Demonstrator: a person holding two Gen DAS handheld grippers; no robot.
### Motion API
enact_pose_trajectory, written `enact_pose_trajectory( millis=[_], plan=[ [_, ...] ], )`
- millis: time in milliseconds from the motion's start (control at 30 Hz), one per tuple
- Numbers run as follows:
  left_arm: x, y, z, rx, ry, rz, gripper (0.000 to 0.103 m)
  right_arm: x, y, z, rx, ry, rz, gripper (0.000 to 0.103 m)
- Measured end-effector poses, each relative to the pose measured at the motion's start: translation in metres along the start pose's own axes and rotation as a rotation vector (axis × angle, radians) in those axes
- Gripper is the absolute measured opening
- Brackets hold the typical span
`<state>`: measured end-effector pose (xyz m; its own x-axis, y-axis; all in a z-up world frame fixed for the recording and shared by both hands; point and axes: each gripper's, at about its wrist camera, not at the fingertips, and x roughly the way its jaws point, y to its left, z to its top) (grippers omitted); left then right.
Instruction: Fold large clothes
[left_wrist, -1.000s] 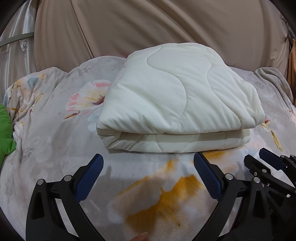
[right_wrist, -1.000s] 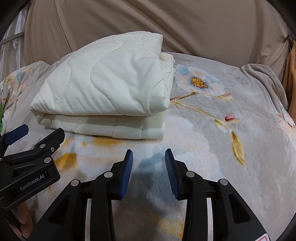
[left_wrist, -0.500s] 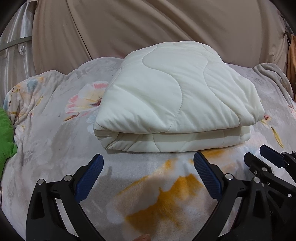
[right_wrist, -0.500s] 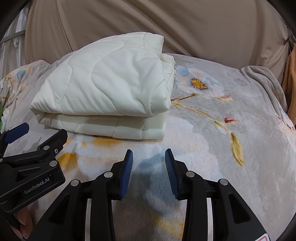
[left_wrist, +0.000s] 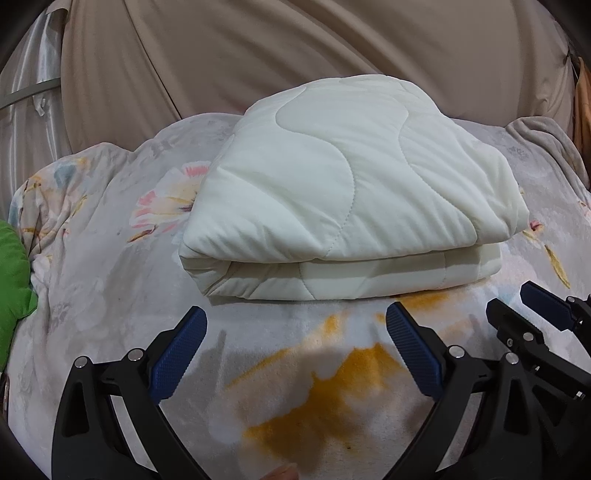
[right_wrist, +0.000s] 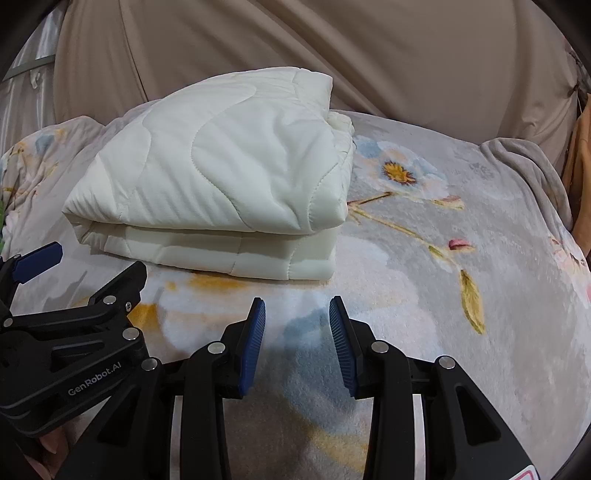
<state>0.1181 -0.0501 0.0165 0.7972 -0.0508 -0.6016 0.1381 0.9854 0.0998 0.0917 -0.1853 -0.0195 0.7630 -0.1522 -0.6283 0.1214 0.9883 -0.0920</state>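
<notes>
A cream quilted blanket (left_wrist: 343, 192) lies folded into a thick rectangular stack on a floral fleece bedspread (left_wrist: 110, 288). The right wrist view shows the same folded blanket (right_wrist: 221, 192) at upper left. My left gripper (left_wrist: 295, 347) hovers just in front of the stack, jaws wide open and empty. My right gripper (right_wrist: 297, 332) hangs beside it to the right, jaws partly open with only bedspread (right_wrist: 424, 295) beneath them. Each gripper appears at the edge of the other's view: the right gripper (left_wrist: 517, 321) and the left gripper (right_wrist: 88, 273).
A beige curtain (left_wrist: 295, 55) hangs behind the bed. Something green (left_wrist: 14, 273) sits at the left edge. A grey cloth (right_wrist: 524, 166) bunches at the far right of the bedspread, with orange fabric (right_wrist: 581, 177) behind it.
</notes>
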Motion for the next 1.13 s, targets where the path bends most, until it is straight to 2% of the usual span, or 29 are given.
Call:
enact_pose_trajectory(
  millis=[1133],
  plan=[
    [-0.0016, 0.0016, -0.0017, 0.022, -0.010, 0.010, 0.092, 0.0003, 0.0022, 0.0001, -0.004, 0.002, -0.001, 0.036]
  ],
)
